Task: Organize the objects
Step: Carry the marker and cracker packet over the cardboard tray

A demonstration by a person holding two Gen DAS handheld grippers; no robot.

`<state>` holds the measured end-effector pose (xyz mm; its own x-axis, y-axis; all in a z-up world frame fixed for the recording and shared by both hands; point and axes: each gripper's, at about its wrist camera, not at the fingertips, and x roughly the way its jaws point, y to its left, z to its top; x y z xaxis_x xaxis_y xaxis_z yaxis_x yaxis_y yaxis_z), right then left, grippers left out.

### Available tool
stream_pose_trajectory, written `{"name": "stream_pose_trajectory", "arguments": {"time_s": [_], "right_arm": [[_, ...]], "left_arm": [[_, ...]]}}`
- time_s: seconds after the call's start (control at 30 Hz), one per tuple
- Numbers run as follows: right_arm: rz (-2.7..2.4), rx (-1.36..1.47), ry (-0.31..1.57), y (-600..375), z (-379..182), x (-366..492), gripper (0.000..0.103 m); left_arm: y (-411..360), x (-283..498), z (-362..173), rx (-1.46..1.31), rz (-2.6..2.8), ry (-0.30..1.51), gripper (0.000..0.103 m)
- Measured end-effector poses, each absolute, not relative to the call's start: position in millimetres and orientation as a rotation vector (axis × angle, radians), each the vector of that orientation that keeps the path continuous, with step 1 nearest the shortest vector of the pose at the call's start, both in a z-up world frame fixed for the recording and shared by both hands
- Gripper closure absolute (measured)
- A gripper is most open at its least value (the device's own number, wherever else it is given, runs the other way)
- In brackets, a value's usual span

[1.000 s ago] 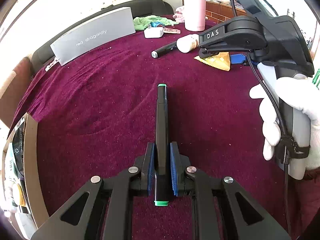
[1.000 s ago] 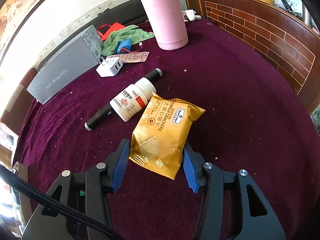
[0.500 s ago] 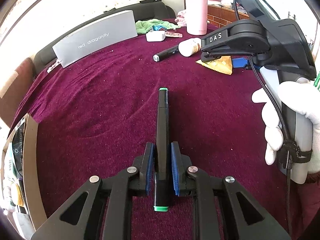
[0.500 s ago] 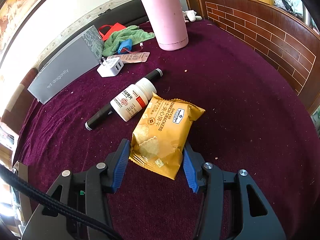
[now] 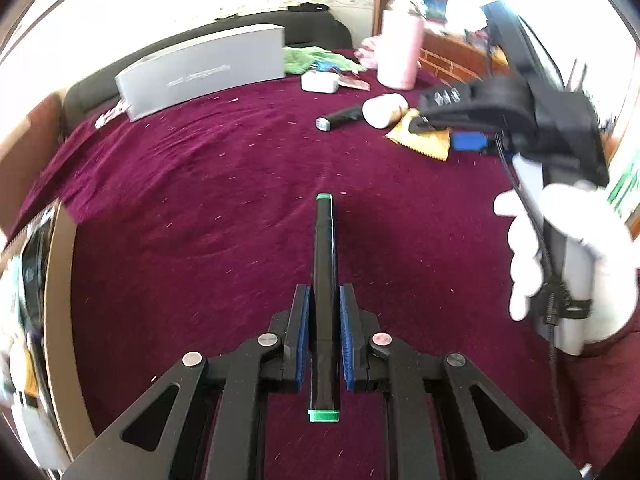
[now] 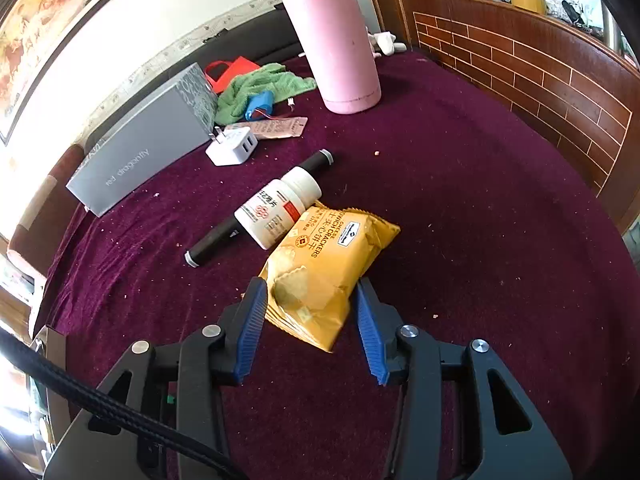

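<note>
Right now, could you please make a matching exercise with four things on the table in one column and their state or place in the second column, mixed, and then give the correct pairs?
Column one:
1. green-capped marker
2. cracker packet
3. pill bottle
4. pink flask

Column two:
A. standing upright on the cloth
B. lying on its side across a black pen
C. clamped in the left claw
D. between the open pads of the right claw

Pairs: 1-C, 2-D, 3-B, 4-A
</note>
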<state>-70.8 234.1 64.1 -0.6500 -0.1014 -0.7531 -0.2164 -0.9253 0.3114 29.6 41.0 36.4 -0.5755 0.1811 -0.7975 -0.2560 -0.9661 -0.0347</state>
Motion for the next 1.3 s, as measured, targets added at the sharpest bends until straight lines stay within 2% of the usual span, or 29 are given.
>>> {"name": "stream_pose_trajectory", "arguments": {"time_s": [0.07,0.17,0.3,0.33,0.4,0.43,0.47,0.7,0.8,0.87,0.9,0.97,1.03,1.3], "right_arm": [[2.742,-1.287,0.567,231.1,63.9,-69.4,0.071],[2.748,-1.307,0.553,227.8,61.8,-67.1,0.073],[2.791,-1.314,0.705,243.6,65.3,-61.1,0.073],[2.786,-1.298,0.737,249.1,65.8,-58.6,0.071],[2.754,-1.245,0.740,259.2,68.0,-54.3,0.051],[2.747,-1.228,0.739,261.7,69.2,-54.2,0.037],[2.739,-1.213,0.739,263.1,70.3,-54.5,0.033],[2.629,-1.379,0.770,244.7,57.5,-86.7,0.032],[2.585,-1.337,0.794,241.3,57.9,-99.3,0.031],[2.570,-1.340,0.787,240.5,57.6,-107.4,0.032],[2.566,-1.350,0.745,238.0,58.2,-110.8,0.036],[2.577,-1.376,0.651,232.0,59.2,-111.1,0.055],[2.604,-1.389,0.627,230.4,59.7,-105.1,0.059],[2.696,-1.393,0.723,231.4,70.8,-67.0,0.060]], "left_arm": [[29.0,35.5,42.8,-1.282,2.603,0.086,0.092],[10.2,50.2,54.6,-1.250,2.634,0.046,0.092],[-10.7,73.3,69.6,-1.205,2.651,-0.014,0.091],[-13.5,76.6,71.4,-1.201,2.650,-0.022,0.091],[-20.3,82.9,73.4,-1.195,2.648,-0.042,0.091],[-22.0,84.2,73.2,-1.194,2.647,-0.050,0.091],[-23.8,84.9,72.8,-1.194,2.644,-0.057,0.091],[-27.7,86.8,70.6,-1.195,2.632,-0.086,0.091],[-28.1,89.8,71.1,-1.189,2.636,-0.077,0.091],[-30.3,91.4,70.7,-1.188,2.636,-0.076,0.091],[-31.5,91.8,70.1,-1.189,2.634,-0.083,0.091],[-35.0,91.4,69.3,-1.188,2.632,-0.097,0.091],[-38.5,91.6,70.0,-1.186,2.633,-0.105,0.091],[-66.2,100.6,77.0,-1.135,2.667,-0.171,0.091]]}}
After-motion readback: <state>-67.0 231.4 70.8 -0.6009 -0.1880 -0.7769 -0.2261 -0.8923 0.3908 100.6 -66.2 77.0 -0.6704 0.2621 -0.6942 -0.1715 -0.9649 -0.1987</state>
